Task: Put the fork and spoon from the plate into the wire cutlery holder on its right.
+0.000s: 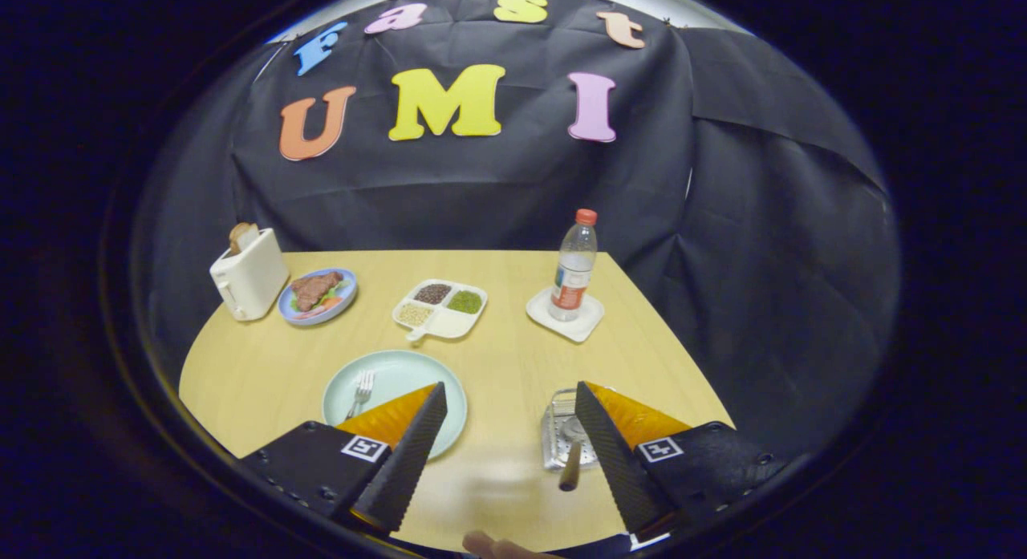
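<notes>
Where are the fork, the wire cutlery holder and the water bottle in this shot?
fork [363,392]: gripper view, on its tines and neck, lying on the plate.
wire cutlery holder [558,431]: gripper view, on its wire side, beside the open tongs.
water bottle [573,266]: gripper view, on its clear body above the label.

A pale wooden table [497,358] is seen against a booth wall [481,198] of black cloth, which is draped in folds and pinned along its top edge. The cloth is wrapped around the table's far edge and right side. A strip of lighter surface is glimpsed above the cloth. Soft glare is cast on the tabletop's near edge.
</notes>
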`<move>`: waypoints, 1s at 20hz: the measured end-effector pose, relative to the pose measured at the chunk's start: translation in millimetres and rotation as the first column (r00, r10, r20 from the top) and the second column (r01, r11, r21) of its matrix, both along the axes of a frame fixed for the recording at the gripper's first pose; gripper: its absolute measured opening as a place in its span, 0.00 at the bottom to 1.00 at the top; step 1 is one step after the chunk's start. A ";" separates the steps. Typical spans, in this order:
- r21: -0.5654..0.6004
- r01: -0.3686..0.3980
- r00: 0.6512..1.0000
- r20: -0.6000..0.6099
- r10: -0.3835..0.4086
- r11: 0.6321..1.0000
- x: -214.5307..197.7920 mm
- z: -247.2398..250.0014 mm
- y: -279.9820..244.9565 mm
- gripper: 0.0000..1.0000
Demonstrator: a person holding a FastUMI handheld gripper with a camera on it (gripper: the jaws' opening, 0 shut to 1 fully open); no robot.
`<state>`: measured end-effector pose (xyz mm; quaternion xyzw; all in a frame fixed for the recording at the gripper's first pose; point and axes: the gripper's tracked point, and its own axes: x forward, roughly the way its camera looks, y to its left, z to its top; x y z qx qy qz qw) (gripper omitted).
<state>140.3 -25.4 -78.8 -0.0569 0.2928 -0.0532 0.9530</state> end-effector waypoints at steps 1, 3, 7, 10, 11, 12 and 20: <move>0.009 -0.011 1.000 -0.013 0.011 1.000 1.7 -6.5 12.4 0.97; 0.023 -0.031 0.999 -0.042 0.032 0.999 4.8 -22.7 36.8 0.96; 0.041 -0.068 0.992 -0.100 0.071 0.997 12.5 -54.1 81.5 0.97; 0.058 -0.083 0.986 -0.143 0.091 0.995 17.3 -76.2 108.1 0.96; 0.068 -0.088 0.982 -0.164 0.098 0.994 18.5 -85.1 116.2 0.96; 0.076 -0.087 0.978 -0.185 0.100 0.993 19.3 -94.0 121.8 0.97; 0.087 -0.057 0.943 -0.323 0.082 0.995 27.9 -150.1 141.7 0.95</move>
